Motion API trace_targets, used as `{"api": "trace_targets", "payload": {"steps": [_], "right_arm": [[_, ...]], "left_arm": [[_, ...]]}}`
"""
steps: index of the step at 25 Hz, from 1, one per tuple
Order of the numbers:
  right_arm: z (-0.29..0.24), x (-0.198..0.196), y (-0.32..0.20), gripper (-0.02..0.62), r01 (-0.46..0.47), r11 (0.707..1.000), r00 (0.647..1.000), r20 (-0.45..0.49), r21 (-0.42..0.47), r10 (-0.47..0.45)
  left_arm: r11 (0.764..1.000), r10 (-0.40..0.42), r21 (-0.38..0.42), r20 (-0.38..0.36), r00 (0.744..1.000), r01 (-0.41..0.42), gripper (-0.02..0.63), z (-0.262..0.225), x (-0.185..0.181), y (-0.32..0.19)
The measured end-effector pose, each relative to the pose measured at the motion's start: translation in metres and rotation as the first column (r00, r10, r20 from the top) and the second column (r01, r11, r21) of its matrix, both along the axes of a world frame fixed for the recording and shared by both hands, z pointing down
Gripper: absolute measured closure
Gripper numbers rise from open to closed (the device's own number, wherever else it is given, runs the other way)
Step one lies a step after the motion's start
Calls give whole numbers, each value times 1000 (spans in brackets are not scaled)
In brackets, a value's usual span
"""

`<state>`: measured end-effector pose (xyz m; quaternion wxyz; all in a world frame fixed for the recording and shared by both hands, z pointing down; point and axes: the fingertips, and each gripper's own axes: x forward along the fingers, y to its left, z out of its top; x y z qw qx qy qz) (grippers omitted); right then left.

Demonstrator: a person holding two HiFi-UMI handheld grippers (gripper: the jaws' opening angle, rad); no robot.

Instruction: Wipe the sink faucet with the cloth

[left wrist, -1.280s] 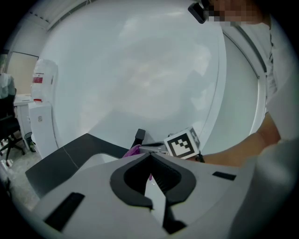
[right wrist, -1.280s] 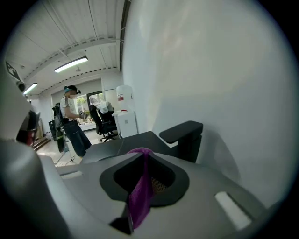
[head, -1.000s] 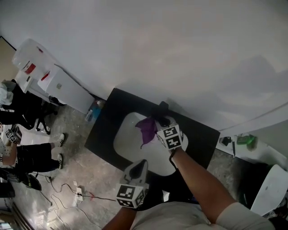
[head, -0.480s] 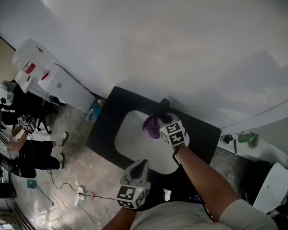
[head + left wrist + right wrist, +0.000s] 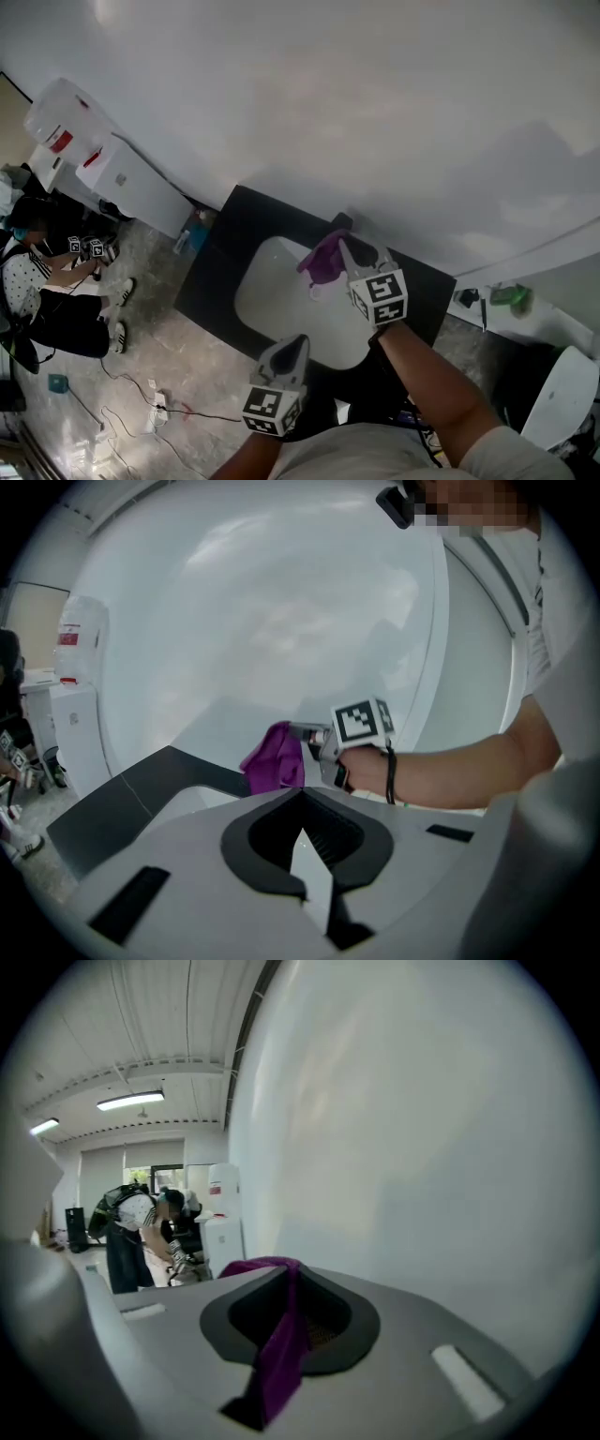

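Wiping looks to be the step in hand: the right gripper point(image 5: 343, 246) pinches the purple cloth point(image 5: 322, 260) at the faucet point(image 5: 342, 221) behind the sink point(image 5: 272, 309), the left gripper point(image 5: 296, 342) hangs pressed together and empty, and next calls for rubbing along the spout.

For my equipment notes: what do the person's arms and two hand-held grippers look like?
The left hand-held gripper and the right hand-held gripper each have a grey-white body, dark inside the jaws, and a cube with black-and-white square markers. The right arm has a pale short sleeve and a black cord round the wrist.
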<state>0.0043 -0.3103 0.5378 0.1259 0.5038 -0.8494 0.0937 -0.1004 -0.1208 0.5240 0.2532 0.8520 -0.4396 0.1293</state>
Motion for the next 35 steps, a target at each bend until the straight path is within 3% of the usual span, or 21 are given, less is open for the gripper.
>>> {"api": "trace_targets", "payload": {"steps": [2,5,12,13,17,21,25,28,30,35], "right_arm": [[-8,22,-40,565,-43,999,998,-39,6,44],[18,23,-62,565,-7,998,992,-129,-58,-1],[39,-46,32,565,160,984,983,-76,-79,-166],[42,-41,36,565,144,986,985,-79,-82,-151],[36,21,4,565,-58,997,996,-76,-42,55],[57,36,-33,565,-77,994,993,-97,-73,70],[125,41,-32,565,-88,974,989,-139,-207,59],[183,36,-29,565,-62,931,986,-169,-360,0],[196,33,-28,565,-37,911,987,-157,-410,-30],[120,25,1,565,45,955,995,-74,-292,-69]], "left_arm": [[1000,-1,2,3,1000,1,600,0,1,0],[1000,-3,-3,1,1000,3,600,3,2,3],[1000,-27,-17,-32,999,26,600,3,-3,-3],[1000,-25,-10,-34,999,25,600,1,-3,-5],[1000,-26,15,-40,999,27,600,-8,-3,-9],[999,-29,19,-37,999,30,600,-7,0,-6],[1000,-20,12,-15,1000,20,600,-5,-4,-1],[1000,-29,10,-1,1000,29,600,-5,-13,-2],[999,-46,19,-3,999,46,600,-8,-18,-5],[998,-30,61,-13,999,31,600,-23,-7,-14]]}}
